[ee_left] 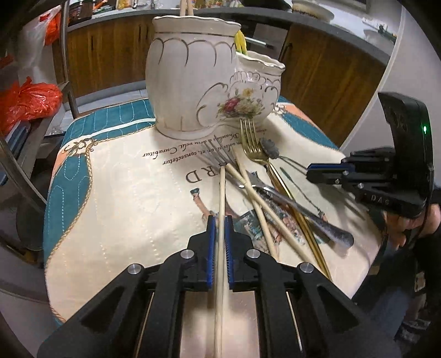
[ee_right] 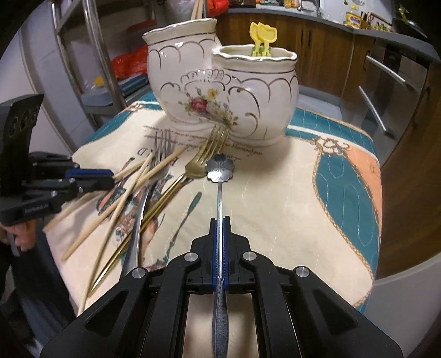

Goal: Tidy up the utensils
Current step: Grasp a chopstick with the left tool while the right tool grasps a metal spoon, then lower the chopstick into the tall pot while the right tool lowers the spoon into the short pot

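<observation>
My left gripper point(ee_left: 220, 220) is shut on a pale wooden chopstick point(ee_left: 221, 190) that points toward the white floral ceramic two-pot holder point(ee_left: 190, 82). My right gripper point(ee_right: 219, 220) is shut on the thin stem of a flower-headed metal spoon point(ee_right: 219, 167). A gold fork point(ee_right: 204, 157), a silver fork point(ee_right: 161, 148) and loose chopsticks point(ee_right: 124, 198) lie crossed on the cloth in front of the holder point(ee_right: 220, 91). Yellow-topped picks point(ee_right: 261, 35) stand in its lower pot and chopstick ends point(ee_right: 197, 8) in the taller one. Each gripper shows in the other's view: the right point(ee_left: 310, 172), the left point(ee_right: 111, 179).
The printed cream and teal cloth point(ee_left: 110, 198) covers a small table whose edges fall away on every side. Orange plastic bags point(ee_left: 27, 102) sit on a metal rack at the left. Wooden cabinets point(ee_left: 330, 82) run behind. A person's hand point(ee_left: 399, 225) holds the right gripper.
</observation>
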`<state>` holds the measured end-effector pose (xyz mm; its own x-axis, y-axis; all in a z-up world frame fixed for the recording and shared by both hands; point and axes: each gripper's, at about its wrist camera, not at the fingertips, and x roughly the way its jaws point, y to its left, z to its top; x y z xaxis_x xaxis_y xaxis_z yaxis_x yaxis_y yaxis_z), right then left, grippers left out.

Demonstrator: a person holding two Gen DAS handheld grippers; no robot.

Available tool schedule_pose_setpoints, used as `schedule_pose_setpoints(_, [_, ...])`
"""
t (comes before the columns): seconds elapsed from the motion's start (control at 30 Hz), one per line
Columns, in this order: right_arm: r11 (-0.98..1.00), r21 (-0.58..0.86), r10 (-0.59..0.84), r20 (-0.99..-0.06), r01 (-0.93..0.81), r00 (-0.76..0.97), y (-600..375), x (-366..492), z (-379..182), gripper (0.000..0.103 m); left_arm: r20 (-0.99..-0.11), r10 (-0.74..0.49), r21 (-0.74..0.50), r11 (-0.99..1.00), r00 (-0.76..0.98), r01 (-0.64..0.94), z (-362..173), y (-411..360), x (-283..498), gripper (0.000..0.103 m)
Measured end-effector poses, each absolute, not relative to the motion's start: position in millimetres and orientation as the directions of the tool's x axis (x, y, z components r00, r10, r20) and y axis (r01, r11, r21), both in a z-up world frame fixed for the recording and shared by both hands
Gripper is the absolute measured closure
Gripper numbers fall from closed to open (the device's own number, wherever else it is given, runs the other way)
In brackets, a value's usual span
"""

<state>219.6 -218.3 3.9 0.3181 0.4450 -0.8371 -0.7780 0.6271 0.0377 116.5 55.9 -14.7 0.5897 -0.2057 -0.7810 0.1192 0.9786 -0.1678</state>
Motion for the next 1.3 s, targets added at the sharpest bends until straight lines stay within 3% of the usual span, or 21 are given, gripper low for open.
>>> schedule_pose_setpoints(0.37, [0.520,0.028,0.210,-0.973,-0.854,0.096,-178.3,252.0,10.0,0.094,-0.926,-0.157,-0.059,0.958,0.343,0.280,-5.7,46.6,136.8,0.091])
schedule_pose_setpoints(0.43, [0.509,0.030,0.175,-0.982,-0.860,0.070,-172.5,256.8,9.8,0.094,-0.941,-0.154,-0.059,0.951,0.302,0.302,-5.2,43.8,140.1,0.085])
schedule_pose_setpoints(0.67, [0.485,-0.006,0.101,-0.993,-0.875,0.062,-157.4,261.8,9.3,0.096,-0.979,-0.081,-0.008,0.934,0.189,0.357,-5.3,28.9,155.5,0.085])
schedule_pose_setpoints(0.8, [0.490,-0.018,0.131,-0.987,-0.871,0.094,-149.0,255.0,13.0,0.098,-0.974,-0.077,-0.001,0.940,0.211,0.340,-3.3,30.4,156.0,0.097])
schedule_pose_setpoints(1.1, [0.509,-0.024,0.257,-0.950,-0.861,0.179,-181.8,236.8,23.8,0.099,-0.911,-0.145,-0.047,0.966,0.385,0.255,13.3,63.4,122.5,0.097])
schedule_pose_setpoints(1.3, [0.524,0.025,0.412,-0.882,-0.851,0.228,-203.4,224.5,44.3,0.099,-0.803,-0.198,-0.099,0.974,0.562,0.203,44.8,77.4,106.9,0.097])
